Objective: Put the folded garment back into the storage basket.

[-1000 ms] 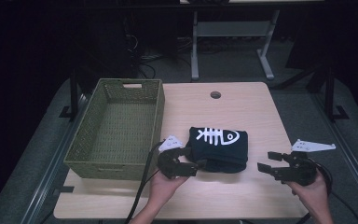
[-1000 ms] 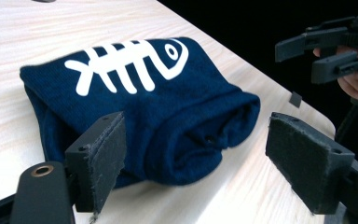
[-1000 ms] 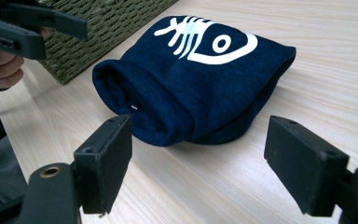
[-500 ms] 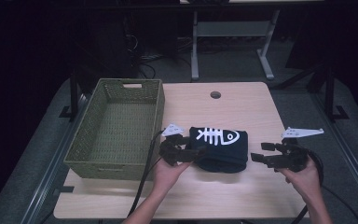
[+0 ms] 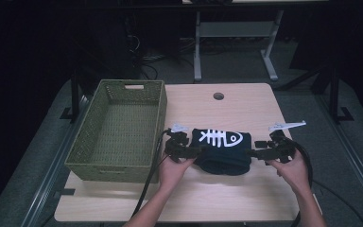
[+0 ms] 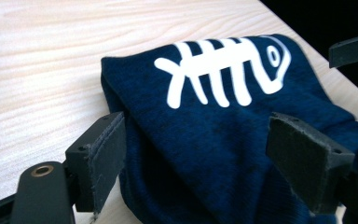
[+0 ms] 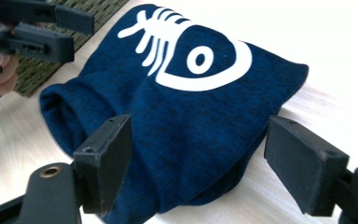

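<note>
Between both grippers' spread jaws — folded garment [image 5: 223, 150]

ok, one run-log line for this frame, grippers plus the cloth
left gripper: open, jaws straddling folded navy cloth | right gripper: open, at cloth's other end | cloth: flat on table, fishbone print up | basket: beside cloth

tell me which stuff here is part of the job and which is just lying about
Part of the job, most likely:
- folded navy shirt with a white fishbone print
- left gripper, open at the shirt's left end
- right gripper, open at its right end
- green woven basket, empty, beside the shirt

Just there:
- table
- grey stand behind the table
- cables on the floor
</note>
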### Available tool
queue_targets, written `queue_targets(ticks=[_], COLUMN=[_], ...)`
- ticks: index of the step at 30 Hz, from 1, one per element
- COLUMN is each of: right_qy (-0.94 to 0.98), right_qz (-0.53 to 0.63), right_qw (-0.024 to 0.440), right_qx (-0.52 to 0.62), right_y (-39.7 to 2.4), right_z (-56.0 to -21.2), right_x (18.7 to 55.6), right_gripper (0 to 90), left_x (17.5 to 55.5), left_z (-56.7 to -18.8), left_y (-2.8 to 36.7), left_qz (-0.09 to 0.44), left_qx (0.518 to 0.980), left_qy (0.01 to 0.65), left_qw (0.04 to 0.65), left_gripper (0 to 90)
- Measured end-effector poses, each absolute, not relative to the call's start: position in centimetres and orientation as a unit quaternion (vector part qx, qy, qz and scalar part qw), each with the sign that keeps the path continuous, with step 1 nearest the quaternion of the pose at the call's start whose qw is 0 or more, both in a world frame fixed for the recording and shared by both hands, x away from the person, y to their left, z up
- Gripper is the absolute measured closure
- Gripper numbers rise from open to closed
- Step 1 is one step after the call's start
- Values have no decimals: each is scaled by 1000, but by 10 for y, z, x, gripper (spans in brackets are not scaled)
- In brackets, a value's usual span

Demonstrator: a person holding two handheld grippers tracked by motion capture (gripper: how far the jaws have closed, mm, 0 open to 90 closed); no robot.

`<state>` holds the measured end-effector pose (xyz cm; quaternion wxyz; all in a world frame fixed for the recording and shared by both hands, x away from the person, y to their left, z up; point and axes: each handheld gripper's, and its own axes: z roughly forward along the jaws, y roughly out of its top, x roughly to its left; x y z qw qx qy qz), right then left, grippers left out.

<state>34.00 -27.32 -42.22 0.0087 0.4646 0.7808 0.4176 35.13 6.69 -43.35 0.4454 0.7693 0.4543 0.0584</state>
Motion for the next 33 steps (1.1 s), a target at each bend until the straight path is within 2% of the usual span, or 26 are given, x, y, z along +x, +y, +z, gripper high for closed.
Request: queue_targets(ticks=[11,27,31,32,33], right_qy=[775,774,771,772,772], right_qz=[391,377,379,379,379], right_qw=[-13,-7,-7,-4,-4], right_qx=[495,508,511,510,510], right_y=[-272,-256,-254,-252,-252], right_z=[-446,-465,-466,-466,-466], right_x=[357,363,363,362,362], right_gripper=[243,377,423,468,468], left_x=[363,369,368,368,368], left_z=[-452,-466,-467,-467,-467], left_y=[60,57,56,55,55], left_qz=[41,17,16,11,11], left_qx=[775,776,777,777,777], left_qy=[479,490,486,483,483], left_qw=[410,396,400,403,403], left_gripper=[201,196,228,281,307])
